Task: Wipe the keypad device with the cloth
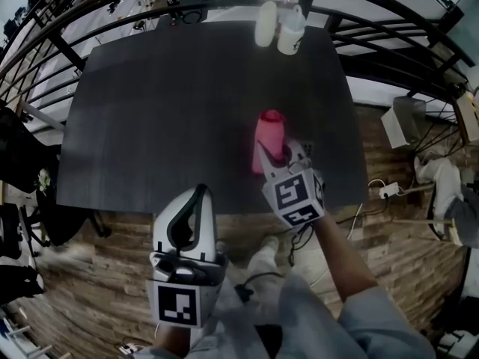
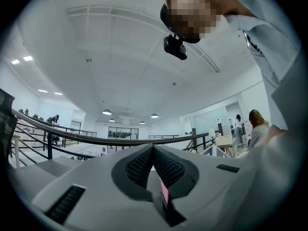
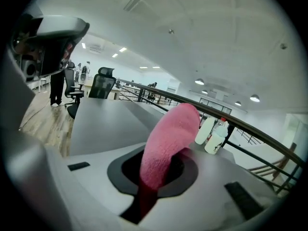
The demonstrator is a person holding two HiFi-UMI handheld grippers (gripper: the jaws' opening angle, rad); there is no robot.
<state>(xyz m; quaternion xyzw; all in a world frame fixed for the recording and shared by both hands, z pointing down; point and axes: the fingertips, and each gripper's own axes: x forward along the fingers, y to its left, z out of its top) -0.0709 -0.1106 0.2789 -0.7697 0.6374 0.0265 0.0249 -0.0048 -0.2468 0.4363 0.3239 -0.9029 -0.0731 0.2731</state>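
Observation:
A pink cloth sticks up out of my right gripper, which is shut on it above the near right part of the dark table. In the right gripper view the cloth rises between the jaws and droops forward. My left gripper hangs over the wooden floor just short of the table's front edge, tilted upward. Its jaws are shut, pads meeting, with nothing held. No keypad device shows in any view.
Two bottles stand at the table's far edge: a white one and one with a red cap. A black railing curves behind the table. An office chair sits at the table's left end. Cables and a power strip lie on the floor to the right.

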